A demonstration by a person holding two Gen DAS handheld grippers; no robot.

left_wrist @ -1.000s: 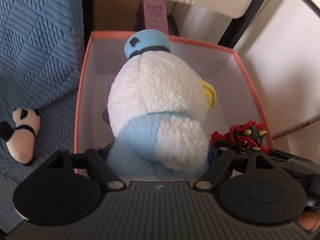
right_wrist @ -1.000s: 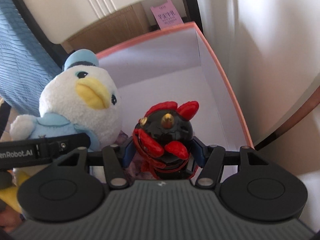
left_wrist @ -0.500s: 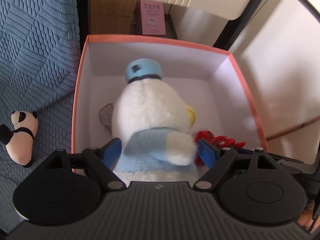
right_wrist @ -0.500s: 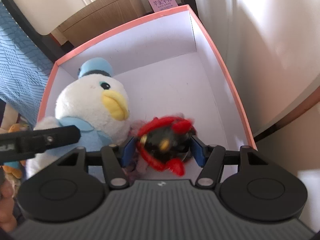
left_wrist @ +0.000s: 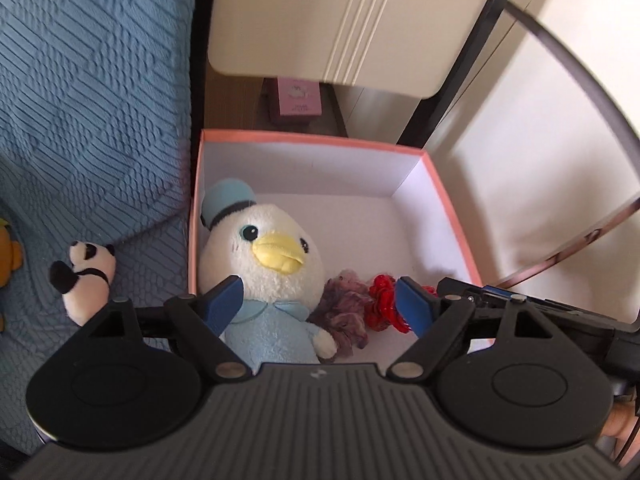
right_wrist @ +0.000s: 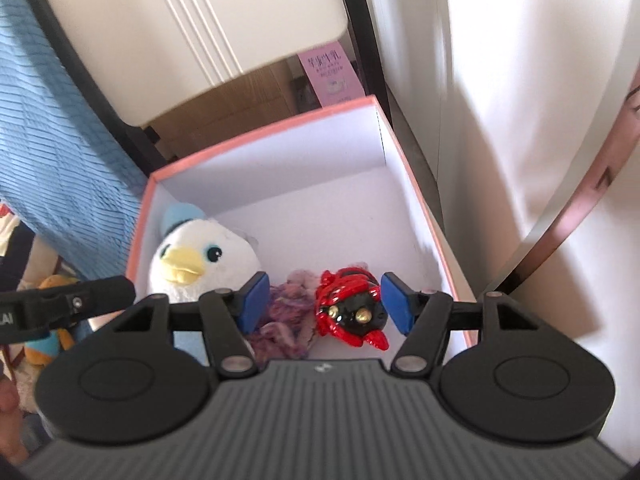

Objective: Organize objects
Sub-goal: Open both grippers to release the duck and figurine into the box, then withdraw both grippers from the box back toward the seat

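Note:
A white duck plush (left_wrist: 260,272) in a blue hat and shirt sits in the left of the pink-rimmed white box (left_wrist: 312,142). Beside it on the box floor lie a purple fuzzy toy (left_wrist: 344,314) and a red and black horned toy (right_wrist: 352,308). My left gripper (left_wrist: 320,304) hangs open above the duck, its blue pads clear of the plush. My right gripper (right_wrist: 324,302) is open too, above the red toy, touching nothing. The right wrist view shows the duck (right_wrist: 204,256) and the box (right_wrist: 260,140) from the other side.
A small panda plush (left_wrist: 86,276) lies on the blue quilted cover (left_wrist: 92,100) left of the box. An orange toy (left_wrist: 8,252) peeks in at the far left. A white chair (left_wrist: 320,20) and a pink carton (left_wrist: 298,98) stand behind the box.
Both grippers let go of their toys and rose. The duck now sits in the box facing up, and the red toy lies on the box floor.

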